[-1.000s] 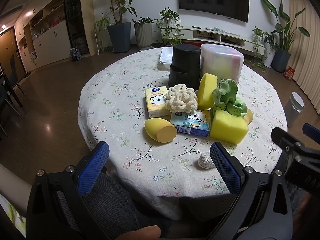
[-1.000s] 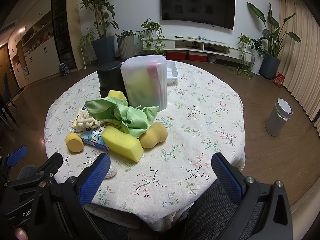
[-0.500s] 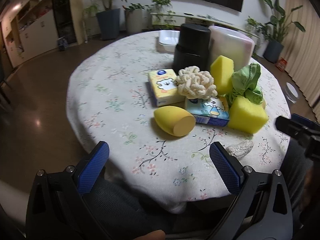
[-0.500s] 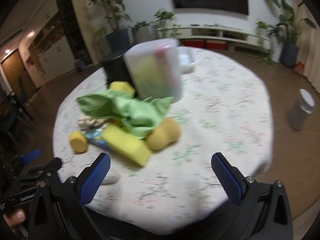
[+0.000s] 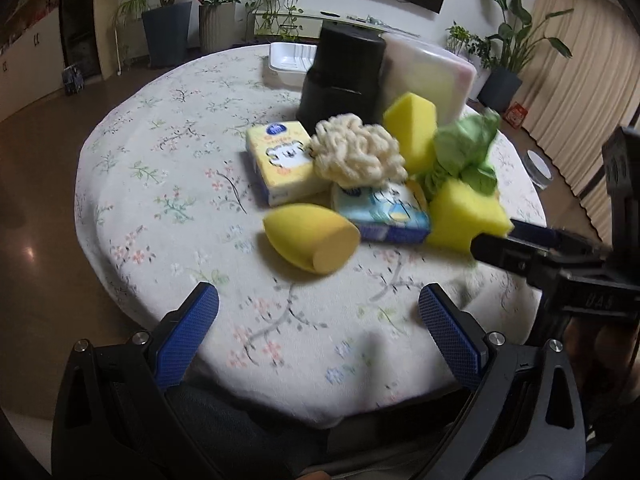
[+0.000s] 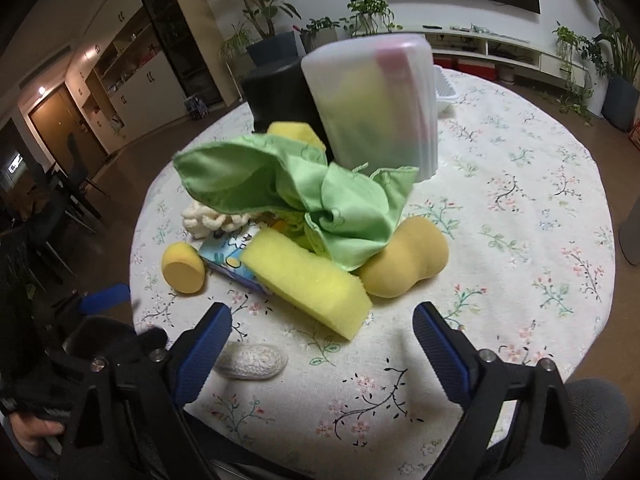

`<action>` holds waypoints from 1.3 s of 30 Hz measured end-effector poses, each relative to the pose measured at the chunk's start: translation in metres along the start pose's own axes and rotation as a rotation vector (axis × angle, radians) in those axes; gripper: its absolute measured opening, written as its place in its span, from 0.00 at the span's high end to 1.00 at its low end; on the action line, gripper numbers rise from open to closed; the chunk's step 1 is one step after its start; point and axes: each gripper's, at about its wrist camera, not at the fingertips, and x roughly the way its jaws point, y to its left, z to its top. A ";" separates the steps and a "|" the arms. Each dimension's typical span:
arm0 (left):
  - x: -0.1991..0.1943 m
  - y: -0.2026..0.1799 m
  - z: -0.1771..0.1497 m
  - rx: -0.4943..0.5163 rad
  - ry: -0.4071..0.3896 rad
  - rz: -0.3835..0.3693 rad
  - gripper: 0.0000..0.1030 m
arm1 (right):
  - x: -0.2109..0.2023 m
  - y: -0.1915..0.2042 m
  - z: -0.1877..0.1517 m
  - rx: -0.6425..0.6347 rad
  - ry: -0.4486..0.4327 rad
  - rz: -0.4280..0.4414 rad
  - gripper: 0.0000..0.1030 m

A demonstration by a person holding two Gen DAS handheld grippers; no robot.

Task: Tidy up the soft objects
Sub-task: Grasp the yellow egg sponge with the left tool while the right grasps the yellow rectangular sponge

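A pile of soft things sits mid-table: a yellow egg sponge [image 5: 312,240] [image 6: 183,267], a cream woolly scrubber [image 5: 358,156], a green cloth [image 6: 304,196] [image 5: 466,152], a yellow block sponge [image 6: 308,286] [image 5: 466,220], a tan peanut sponge [image 6: 404,260], two tissue packs [image 5: 280,160] [image 5: 384,212]. A small white scrubber [image 6: 250,360] lies by my right gripper's left finger. My left gripper [image 5: 318,320] is open and empty just before the egg sponge. My right gripper [image 6: 322,334] is open and empty just before the block sponge.
A black container [image 5: 344,76] and a translucent lidded box [image 6: 372,104] stand behind the pile, with a white tray [image 5: 290,60] further back. The round table has a floral cloth [image 5: 168,168]. My right gripper shows at the right of the left wrist view [image 5: 560,264].
Both grippers have moved forward over the table edge, closer to the pile. Both stay open and empty.
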 end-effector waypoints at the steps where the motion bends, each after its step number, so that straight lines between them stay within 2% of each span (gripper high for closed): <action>1: 0.002 0.001 0.003 0.004 0.008 0.008 0.02 | 0.002 -0.001 0.001 0.006 0.003 0.007 0.11; 6: 0.018 0.001 0.009 0.030 0.051 0.004 0.02 | 0.013 -0.006 0.006 0.013 0.021 0.031 0.18; 13: 0.034 0.000 0.020 0.052 0.096 -0.025 0.02 | 0.015 -0.002 0.013 -0.016 0.000 0.036 0.18; 19: 0.051 0.003 0.027 0.078 0.132 0.028 0.03 | 0.014 0.005 0.010 -0.077 -0.014 0.016 0.18; 21: 0.054 0.005 0.029 0.083 0.128 0.039 0.04 | 0.014 0.008 0.009 -0.092 -0.018 0.012 0.21; 25: 0.053 0.007 0.031 0.080 0.105 0.066 0.20 | 0.016 0.008 0.010 -0.122 -0.024 -0.002 0.31; 29: 0.049 0.005 0.032 0.094 0.079 0.023 0.45 | 0.017 0.007 0.008 -0.150 -0.028 -0.016 0.47; 33: 0.046 0.003 0.029 0.089 0.067 0.019 0.50 | 0.015 0.002 0.009 -0.131 -0.036 0.002 0.59; 39: 0.040 0.007 0.027 0.048 0.052 -0.016 0.55 | 0.009 0.001 0.010 -0.125 -0.052 0.018 0.67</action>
